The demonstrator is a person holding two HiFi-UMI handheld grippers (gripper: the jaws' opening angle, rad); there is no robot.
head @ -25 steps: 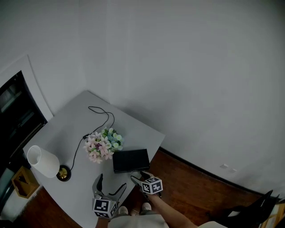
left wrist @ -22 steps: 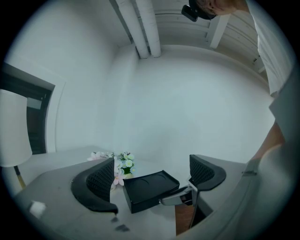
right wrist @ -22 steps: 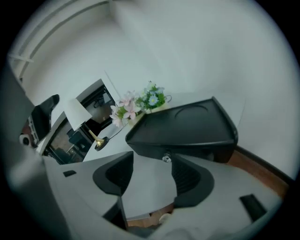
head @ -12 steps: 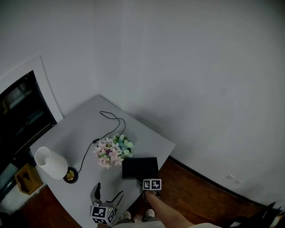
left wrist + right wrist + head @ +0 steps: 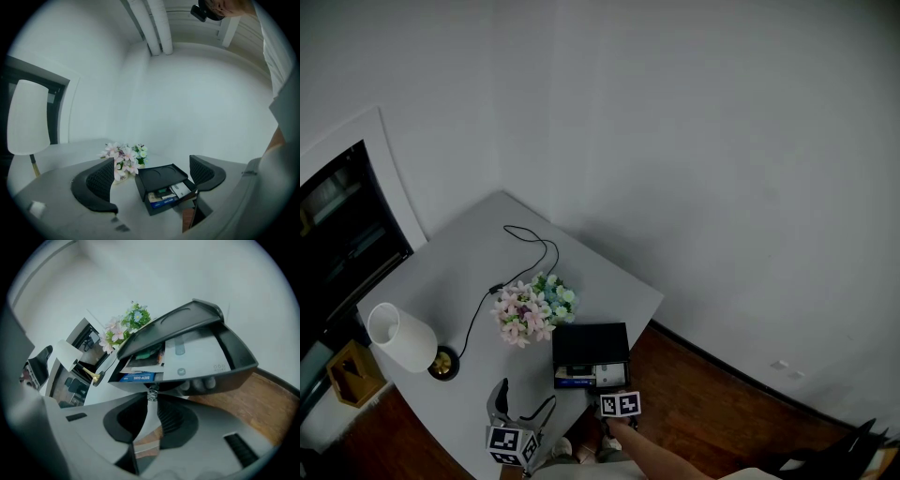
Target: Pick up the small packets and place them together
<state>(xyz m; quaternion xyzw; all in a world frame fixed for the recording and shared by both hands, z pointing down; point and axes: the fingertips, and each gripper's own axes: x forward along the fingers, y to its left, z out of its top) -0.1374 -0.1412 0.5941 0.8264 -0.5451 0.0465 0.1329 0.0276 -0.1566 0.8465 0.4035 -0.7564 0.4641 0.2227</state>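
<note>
My right gripper [image 5: 152,398] is clenched on the small knob [image 5: 152,393] at the front of the drawer [image 5: 236,365]; its fingers have just closed there. The drawer stands out of the black box [image 5: 589,341] toward 6 o'clock. The small packets [image 5: 140,376] lie inside it, a blue one beside a white one. My left gripper [image 5: 522,405] hangs released and empty over the surface [image 5: 459,262], at 8 o'clock from the box. Flowers [image 5: 530,307] sit at the box's 10 o'clock.

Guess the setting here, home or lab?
Likely a home or hotel-style room: a corner table with a white-shaded lamp, a flower bouquet and a black drawer box of packets, over wood flooring.
</note>
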